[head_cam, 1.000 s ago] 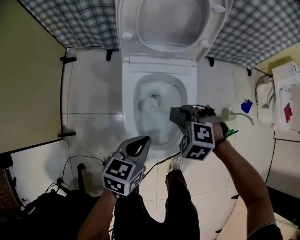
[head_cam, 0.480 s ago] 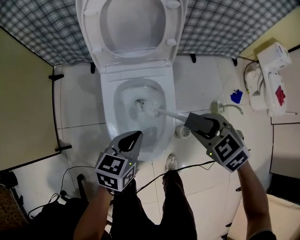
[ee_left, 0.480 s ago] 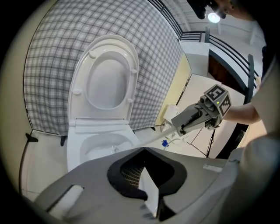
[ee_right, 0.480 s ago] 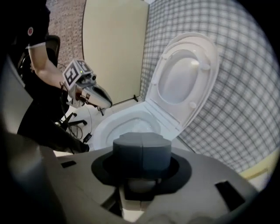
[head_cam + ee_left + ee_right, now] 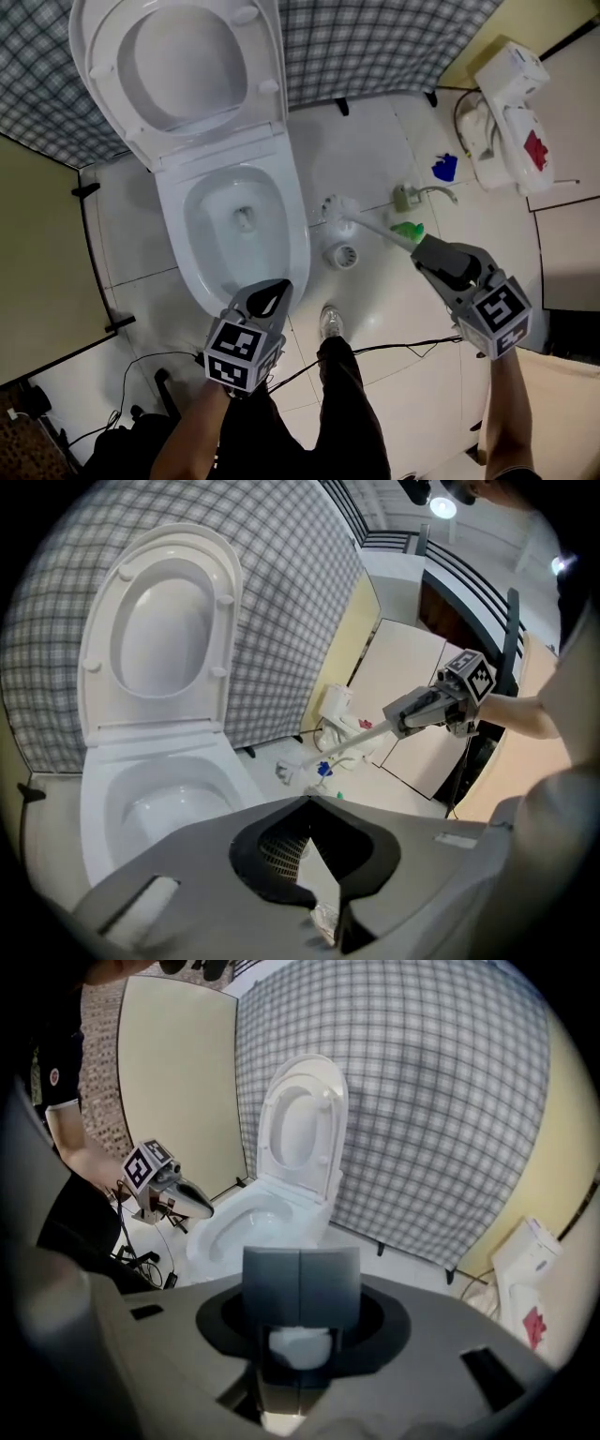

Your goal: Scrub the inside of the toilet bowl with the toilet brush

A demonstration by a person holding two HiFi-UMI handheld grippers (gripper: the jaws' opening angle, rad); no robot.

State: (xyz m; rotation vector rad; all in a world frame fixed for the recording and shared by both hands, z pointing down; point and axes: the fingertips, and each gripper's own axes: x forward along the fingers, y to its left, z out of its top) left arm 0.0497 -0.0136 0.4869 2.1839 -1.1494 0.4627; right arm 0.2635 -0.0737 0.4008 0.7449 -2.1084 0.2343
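Clamps the toilet brush [image 5: 373, 228] in the right gripper [image 5: 424, 251], handle pointing ahead of the jaws, head just beside the toilet bowl [image 5: 298, 234], with the closed, empty left gripper [image 5: 272, 295] nearer to it.

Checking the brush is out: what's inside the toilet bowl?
Only white porcelain and the drain opening show inside the toilet bowl; the toilet brush is outside, over the floor. The left gripper covers the near rim.

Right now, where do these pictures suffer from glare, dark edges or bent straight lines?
Left gripper view: a ceiling lamp glares at the top right, and black vignette fills the corners. Right gripper view: the checked wall bulges like a barrel, and its corners are black. Head view: evenly lit, with only soft shadows on the floor.
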